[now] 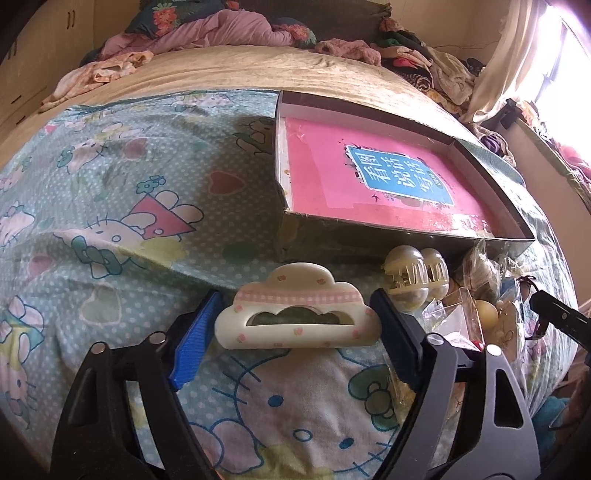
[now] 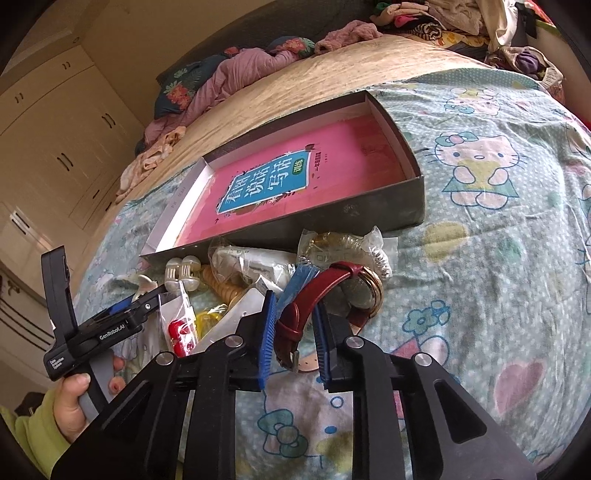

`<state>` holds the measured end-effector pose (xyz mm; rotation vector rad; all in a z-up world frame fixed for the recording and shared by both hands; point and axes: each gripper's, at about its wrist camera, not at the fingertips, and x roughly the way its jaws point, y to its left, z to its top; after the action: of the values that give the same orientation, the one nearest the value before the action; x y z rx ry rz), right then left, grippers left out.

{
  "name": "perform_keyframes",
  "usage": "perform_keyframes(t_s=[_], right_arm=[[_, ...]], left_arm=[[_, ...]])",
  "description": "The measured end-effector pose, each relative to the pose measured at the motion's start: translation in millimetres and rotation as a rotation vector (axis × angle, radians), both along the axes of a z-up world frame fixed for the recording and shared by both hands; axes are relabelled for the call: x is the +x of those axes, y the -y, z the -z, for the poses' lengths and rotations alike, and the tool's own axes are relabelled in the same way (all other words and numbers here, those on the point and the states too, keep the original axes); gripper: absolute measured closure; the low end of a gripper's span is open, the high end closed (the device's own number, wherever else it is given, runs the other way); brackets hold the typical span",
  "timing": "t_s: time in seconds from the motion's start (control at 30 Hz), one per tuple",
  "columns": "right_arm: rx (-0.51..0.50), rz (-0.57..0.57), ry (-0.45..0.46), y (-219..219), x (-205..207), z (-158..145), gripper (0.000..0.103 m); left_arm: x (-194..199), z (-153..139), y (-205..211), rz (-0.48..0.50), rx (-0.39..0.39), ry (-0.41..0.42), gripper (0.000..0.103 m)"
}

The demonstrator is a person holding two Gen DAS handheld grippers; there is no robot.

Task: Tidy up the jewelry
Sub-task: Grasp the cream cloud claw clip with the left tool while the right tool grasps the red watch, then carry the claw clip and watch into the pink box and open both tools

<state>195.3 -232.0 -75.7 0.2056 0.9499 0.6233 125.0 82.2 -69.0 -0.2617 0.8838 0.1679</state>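
In the left wrist view my left gripper (image 1: 299,328) is open, its blue pads either side of a cream cloud-shaped hair claw (image 1: 299,314) lying on the bedspread, with small gaps at both ends. A pearly claw clip (image 1: 417,275) lies just beyond it. In the right wrist view my right gripper (image 2: 295,332) has its pads close around the red leather strap of a gold-rimmed wristwatch (image 2: 354,291); contact is not certain. The shallow dark box (image 2: 369,210) with a pink book (image 2: 288,177) inside lies behind the jewelry pile; it also shows in the left wrist view (image 1: 369,229).
A pile of bagged trinkets (image 2: 255,266), red earrings in a bag (image 2: 181,332) and an orange spiral tie (image 2: 225,288) lies before the box. The Hello Kitty bedspread (image 2: 480,221) covers the bed. Clothes (image 1: 207,33) heap at the far end. Wardrobes (image 2: 55,122) stand left.
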Motion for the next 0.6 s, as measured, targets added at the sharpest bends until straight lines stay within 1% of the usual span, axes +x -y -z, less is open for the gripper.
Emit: perform_keyframes(t_s=[0.23, 0.43, 0.6], right_arm=[[0.041, 0.047, 0.048, 23, -6, -16, 0.089], [0.055, 0.063, 0.114, 34, -11, -38, 0.089], [0.045, 0.061, 0.19, 37, -14, -61, 0.089]], left_arm=[[-6, -8, 3, 0.036, -0.004, 0.034, 0.033], [-16, -35, 1, 0.052, -0.019, 0.101, 0.034], [-11, -59, -1, 0.064, -0.018, 0.156, 0.034]])
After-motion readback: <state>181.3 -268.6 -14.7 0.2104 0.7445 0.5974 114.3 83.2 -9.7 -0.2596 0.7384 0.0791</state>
